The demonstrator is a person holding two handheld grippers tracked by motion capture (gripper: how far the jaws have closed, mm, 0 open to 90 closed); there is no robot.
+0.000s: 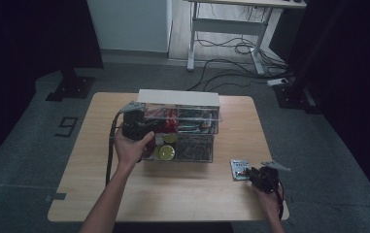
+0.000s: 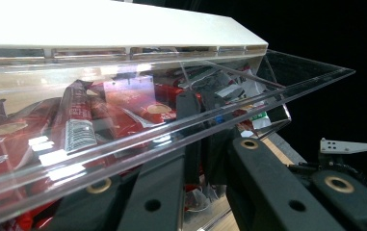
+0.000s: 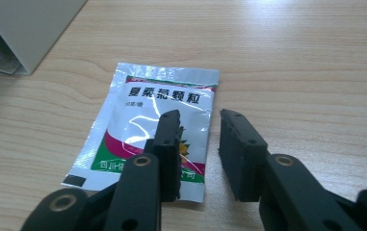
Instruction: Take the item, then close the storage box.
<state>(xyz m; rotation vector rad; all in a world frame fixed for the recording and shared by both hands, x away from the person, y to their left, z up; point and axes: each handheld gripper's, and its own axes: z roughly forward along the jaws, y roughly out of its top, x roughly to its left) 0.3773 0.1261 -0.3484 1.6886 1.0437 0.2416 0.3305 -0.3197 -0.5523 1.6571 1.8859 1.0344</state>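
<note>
The left claw [image 1: 148, 130] grips the clear drawer's front [image 2: 171, 137]; the right claw [image 3: 198, 144] hangs open over a silver sachet [image 3: 145, 127] on the tabletop [image 3: 292, 62].

The high view looks forward and down from above the near edge, taking in the whole wooden table [image 1: 192, 194]. The left gripper view sits very close against the clear organizer [image 2: 171, 139], looking across its open upper drawer. The right gripper view looks down, close, at the foil sachet [image 3: 147, 130] by the table's right edge; the high view shares both.
</note>
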